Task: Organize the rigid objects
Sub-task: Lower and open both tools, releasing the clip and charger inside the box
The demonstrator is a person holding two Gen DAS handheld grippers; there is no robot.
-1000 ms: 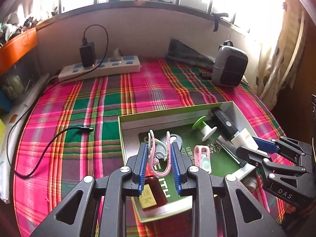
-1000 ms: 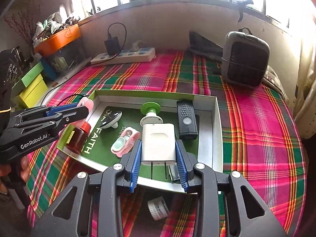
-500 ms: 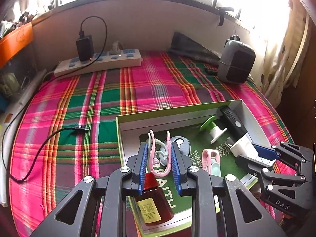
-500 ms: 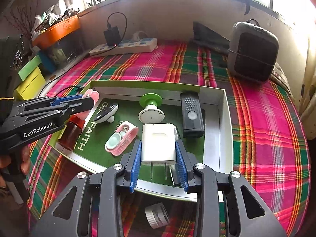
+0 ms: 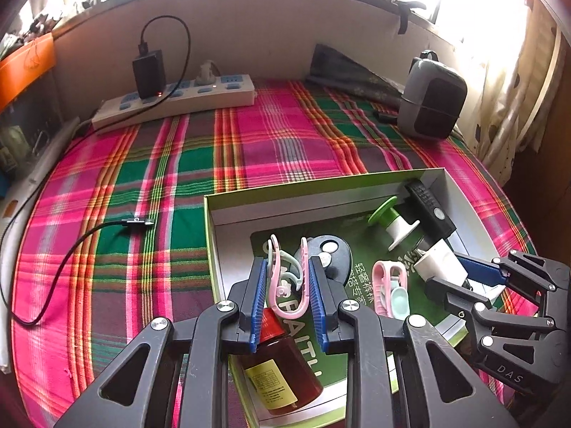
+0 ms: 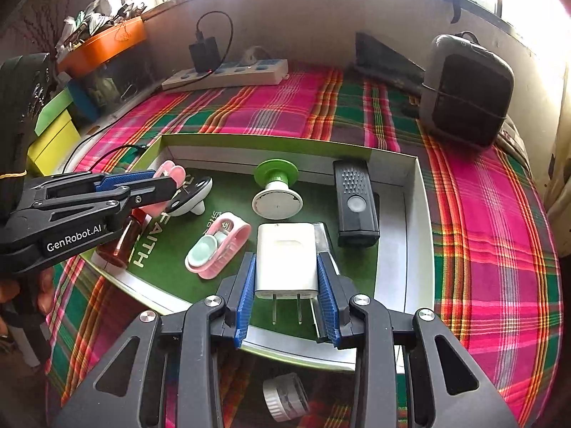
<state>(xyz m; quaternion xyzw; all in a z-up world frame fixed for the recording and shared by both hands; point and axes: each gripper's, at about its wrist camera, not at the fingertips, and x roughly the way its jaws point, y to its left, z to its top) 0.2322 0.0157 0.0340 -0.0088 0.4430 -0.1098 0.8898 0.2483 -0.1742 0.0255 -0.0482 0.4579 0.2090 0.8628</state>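
- Left gripper (image 5: 287,287) clamped on pink clip (image 5: 287,281), open ends pointing away, above shallow box (image 5: 321,189).
- Right gripper (image 6: 286,290) squeezing white charger (image 6: 286,256), prongs toward camera, over box's near edge.
- Amber bottle (image 5: 282,367) lying lengthwise under left gripper, partly hidden.
- White roll (image 6: 285,396) below right gripper, half cut off.

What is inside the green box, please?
Inside the green box: a black remote, green-topped spool, pink clip, amber bottle, and a dark oval gadget. The white charger hides what lies beneath.
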